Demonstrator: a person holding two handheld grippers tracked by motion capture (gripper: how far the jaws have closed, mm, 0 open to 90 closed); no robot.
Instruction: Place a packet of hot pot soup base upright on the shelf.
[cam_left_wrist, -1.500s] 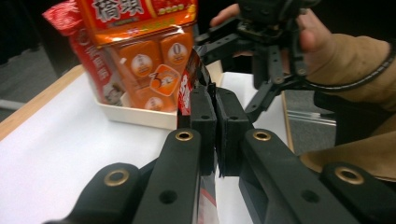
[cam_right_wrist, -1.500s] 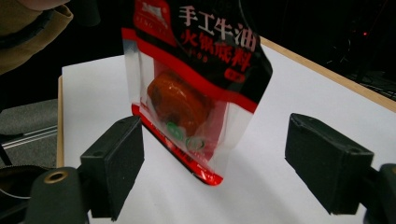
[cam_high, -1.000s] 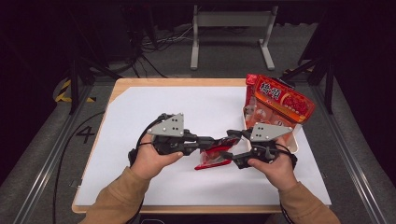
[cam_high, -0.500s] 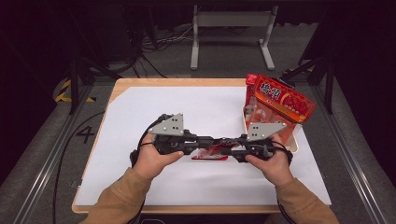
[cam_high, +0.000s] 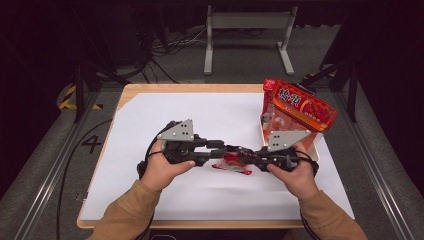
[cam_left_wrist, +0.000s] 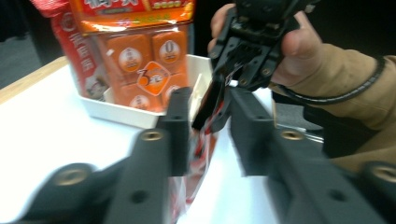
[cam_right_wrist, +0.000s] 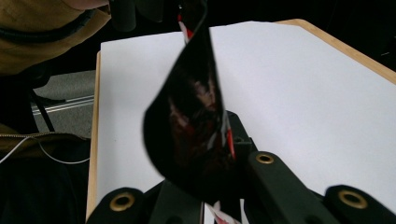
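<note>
Small shiny red packet (cam_high: 231, 163) held up between the two grippers, a little in front of the white plastic tray (cam_high: 264, 131), just above the white paper sheet (cam_high: 215, 115) on the wooden table (cam_high: 150, 89). Hard to read from the high view: packet half hidden by black jaws meeting over it from both sides. Right gripper (cam_high: 256, 160) clenched on the packet's end nearer the tray; seen close in the right gripper view as a dark curled flap (cam_right_wrist: 191, 121) standing up from the pinched jaws, its print too dark and blurred to make out. Left gripper (cam_high: 226, 149) on the packet's far end from the tray, jaws just been opening. In the left gripper view, a clear gap between those two black jaws, with the packet's red edge (cam_left_wrist: 201, 154) hanging in that gap, close beside one jaw; cannot tell for sure about touching, but no squeeze. Same view also showing the right gripper (cam_left_wrist: 219, 109) from the front, nipping the packet's top, and behind it the tray with a big red and orange snack bag (cam_left_wrist: 140, 60) standing inside, top cut off by the picture edge. Person's hands (cam_high: 162, 170) and tan sleeves (cam_high: 125, 215) on the near side of the tray.
</note>
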